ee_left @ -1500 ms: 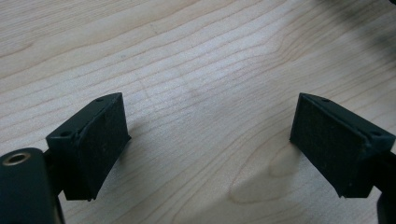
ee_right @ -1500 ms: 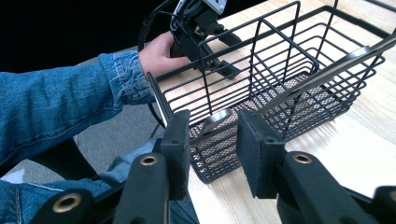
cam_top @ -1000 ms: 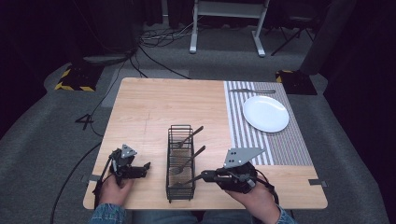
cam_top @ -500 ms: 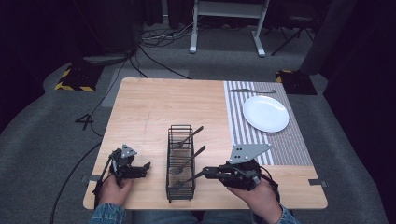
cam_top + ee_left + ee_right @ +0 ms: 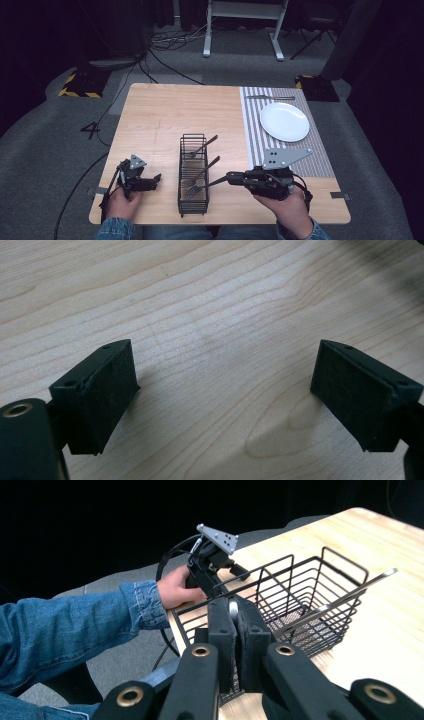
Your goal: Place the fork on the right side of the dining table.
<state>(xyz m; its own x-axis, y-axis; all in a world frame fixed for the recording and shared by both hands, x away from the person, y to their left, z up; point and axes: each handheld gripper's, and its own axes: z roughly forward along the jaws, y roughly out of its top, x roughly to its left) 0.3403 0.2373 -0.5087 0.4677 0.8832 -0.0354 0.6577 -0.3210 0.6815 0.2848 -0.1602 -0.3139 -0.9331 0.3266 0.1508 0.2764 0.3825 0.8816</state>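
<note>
A fork (image 5: 200, 187) lies low in the centre of the high view, its head in the black wire basket (image 5: 193, 205), its handle pinched between the right gripper (image 5: 231, 177)'s jaws. Two more forks (image 5: 204, 146) lean in the basket. Lower left, the left gripper (image 5: 156, 178) rests on the table (image 5: 165, 115), jaws spread. A white plate (image 5: 284, 121) sits upper right on a striped mat (image 5: 255, 125).

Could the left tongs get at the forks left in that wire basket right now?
Probably yes: the left tongs are open and empty, the basket is open-topped beside them, and the fork handles stick up.
</note>
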